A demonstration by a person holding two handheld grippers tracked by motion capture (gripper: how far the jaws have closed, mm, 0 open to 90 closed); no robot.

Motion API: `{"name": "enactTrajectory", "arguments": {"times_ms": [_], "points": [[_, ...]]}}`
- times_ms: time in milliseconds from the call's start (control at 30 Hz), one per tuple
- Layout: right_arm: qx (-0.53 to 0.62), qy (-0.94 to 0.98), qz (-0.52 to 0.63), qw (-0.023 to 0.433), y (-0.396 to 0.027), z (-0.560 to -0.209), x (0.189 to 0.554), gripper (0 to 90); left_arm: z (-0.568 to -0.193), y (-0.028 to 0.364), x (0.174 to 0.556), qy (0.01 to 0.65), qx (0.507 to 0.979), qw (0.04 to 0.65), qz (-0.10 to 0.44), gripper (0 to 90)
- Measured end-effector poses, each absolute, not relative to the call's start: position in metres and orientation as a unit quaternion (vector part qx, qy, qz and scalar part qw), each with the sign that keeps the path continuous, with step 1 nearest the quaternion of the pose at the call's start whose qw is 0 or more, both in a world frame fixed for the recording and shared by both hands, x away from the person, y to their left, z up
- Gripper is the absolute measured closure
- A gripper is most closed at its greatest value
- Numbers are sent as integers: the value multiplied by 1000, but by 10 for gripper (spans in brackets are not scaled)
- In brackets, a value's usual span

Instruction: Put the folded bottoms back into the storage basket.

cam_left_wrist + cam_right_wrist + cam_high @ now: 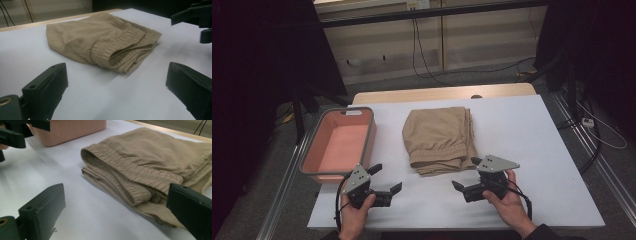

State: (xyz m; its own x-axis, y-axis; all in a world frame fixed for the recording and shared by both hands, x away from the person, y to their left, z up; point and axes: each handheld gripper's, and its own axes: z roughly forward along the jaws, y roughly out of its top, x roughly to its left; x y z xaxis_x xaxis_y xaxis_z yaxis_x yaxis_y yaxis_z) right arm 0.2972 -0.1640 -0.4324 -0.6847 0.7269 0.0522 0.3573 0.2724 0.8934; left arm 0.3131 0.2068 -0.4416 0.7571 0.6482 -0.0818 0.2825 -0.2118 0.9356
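While both grippers' jaws stand apart, folded trousers [439, 139] between, high view alone reveals pink basket [371, 134] interior.

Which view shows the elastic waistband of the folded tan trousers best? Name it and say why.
The right gripper view: the elastic waistband runs close across it, gathers sharp. The left gripper view shows the waistband farther off and dimmer. The high view shows the whole folded tan trousers, the waistband a faint strip at the near edge.

White table [522, 130], tan garment [439, 137], pink bin [310, 155]
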Motion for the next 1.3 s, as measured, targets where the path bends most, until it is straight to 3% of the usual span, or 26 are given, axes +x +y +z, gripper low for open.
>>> {"name": "enactTrajectory", "arguments": {"times_ms": [300, 567, 733, 800, 967, 1300], "points": [[327, 805, 454, 195, -149, -431, 319, 19, -443, 206, 314, 306, 763, 547, 162, 41], [293, 852, 404, 159, -132, -427, 337, 38, -443, 206, 314, 303, 766, 543, 162, 40], [283, 865, 385, 153, -123, -422, 355, 165, -443, 206, 315, 306, 766, 542, 161, 40], [273, 872, 382, 139, -121, -423, 361, 130, -444, 206, 315, 306, 766, 542, 160, 40], [256, 885, 367, 131, -118, -422, 371, 154, -444, 205, 316, 307, 769, 539, 157, 40], [221, 904, 345, 125, -109, -432, 390, 276, -445, 205, 316, 305, 770, 539, 156, 39]]}}
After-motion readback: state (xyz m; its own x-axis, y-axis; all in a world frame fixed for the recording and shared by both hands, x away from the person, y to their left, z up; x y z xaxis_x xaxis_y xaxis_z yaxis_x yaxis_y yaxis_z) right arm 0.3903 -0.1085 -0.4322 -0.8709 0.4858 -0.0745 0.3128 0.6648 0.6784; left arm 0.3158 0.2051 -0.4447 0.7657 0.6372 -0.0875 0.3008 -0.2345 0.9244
